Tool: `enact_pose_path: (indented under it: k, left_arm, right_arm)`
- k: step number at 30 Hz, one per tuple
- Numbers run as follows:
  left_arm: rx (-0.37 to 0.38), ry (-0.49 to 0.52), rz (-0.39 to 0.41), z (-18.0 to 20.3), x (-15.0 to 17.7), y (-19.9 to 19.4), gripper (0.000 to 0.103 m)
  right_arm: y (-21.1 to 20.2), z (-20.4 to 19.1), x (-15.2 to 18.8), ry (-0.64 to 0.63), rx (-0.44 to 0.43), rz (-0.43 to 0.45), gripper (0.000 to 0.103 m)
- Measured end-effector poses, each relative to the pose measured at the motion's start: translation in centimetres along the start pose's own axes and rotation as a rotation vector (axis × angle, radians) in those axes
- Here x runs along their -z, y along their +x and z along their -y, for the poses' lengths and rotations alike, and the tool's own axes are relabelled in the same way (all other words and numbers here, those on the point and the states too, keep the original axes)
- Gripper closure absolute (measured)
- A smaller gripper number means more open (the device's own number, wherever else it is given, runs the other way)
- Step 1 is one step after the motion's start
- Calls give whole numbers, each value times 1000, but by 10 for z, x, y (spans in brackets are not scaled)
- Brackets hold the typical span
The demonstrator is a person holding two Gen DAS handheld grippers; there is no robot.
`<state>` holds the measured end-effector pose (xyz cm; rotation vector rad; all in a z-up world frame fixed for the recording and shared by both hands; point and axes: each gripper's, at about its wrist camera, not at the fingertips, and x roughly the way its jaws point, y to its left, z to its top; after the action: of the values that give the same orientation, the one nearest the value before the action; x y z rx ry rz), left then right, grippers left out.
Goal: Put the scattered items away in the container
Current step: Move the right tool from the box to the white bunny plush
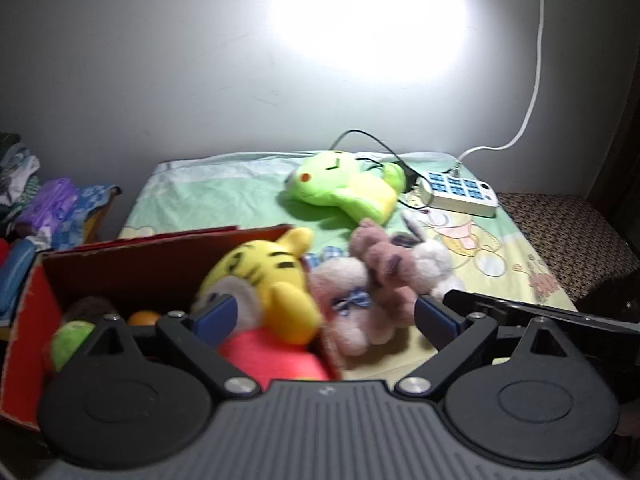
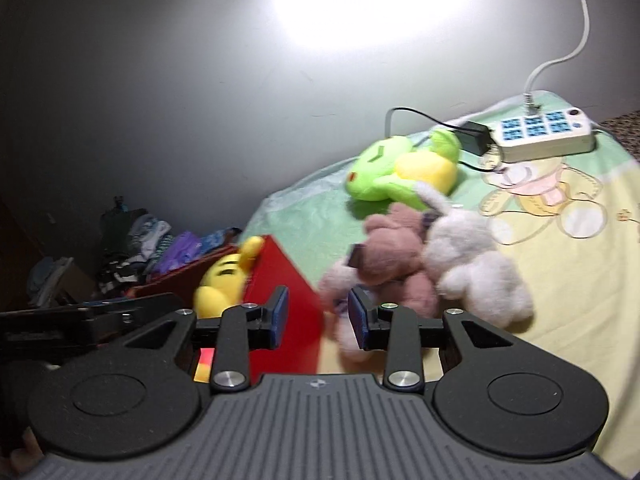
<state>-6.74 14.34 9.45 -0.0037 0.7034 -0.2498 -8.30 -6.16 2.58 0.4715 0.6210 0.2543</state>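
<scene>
A red cardboard box (image 1: 140, 242) stands at the bed's near left, and its outer wall (image 2: 288, 276) also shows in the right wrist view. A yellow tiger plush (image 1: 264, 276) (image 2: 224, 280) lies in it on a bright pink toy (image 1: 272, 356). My left gripper (image 1: 326, 320) hovers open and wide above them, holding nothing. Beside the box lie a pale pink plush (image 1: 344, 300), a mauve bear (image 2: 396, 248) and a white rabbit (image 2: 468, 252). A green frog plush (image 2: 400, 168) lies farther back. My right gripper (image 2: 319, 318) stands narrowly open at the box's corner, its pads gripping nothing.
A white power strip (image 2: 544, 132) with a black adapter and cables lies at the bed's far right, by the wall. A pile of clothes (image 1: 40, 200) sits left of the bed. An orange ball (image 1: 144, 317) and a green toy (image 1: 70, 340) are in the box.
</scene>
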Motion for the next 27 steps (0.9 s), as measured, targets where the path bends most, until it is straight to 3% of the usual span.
enact_pose_path:
  k: [5,9,13,18,27]
  left_arm:
    - [117,52,-44,59,4,37,8]
    - [197,28,-111,91,10,79,15]
    - [262,-19,-152,115,17,117,16]
    - [246,12,-173,138,21,155,20]
    - [221,-32,-231,125,17,199,18]
  right_arm:
    - [-2,58,-13,40,80,-86,66]
    - [8,82,-32,-12,78,-141,64]
    - [31,106,-53,-14,28,-223,55]
    - [55,125,-63,23,-28,-286,47]
    - [92,142,-66,75,-90,-328,45]
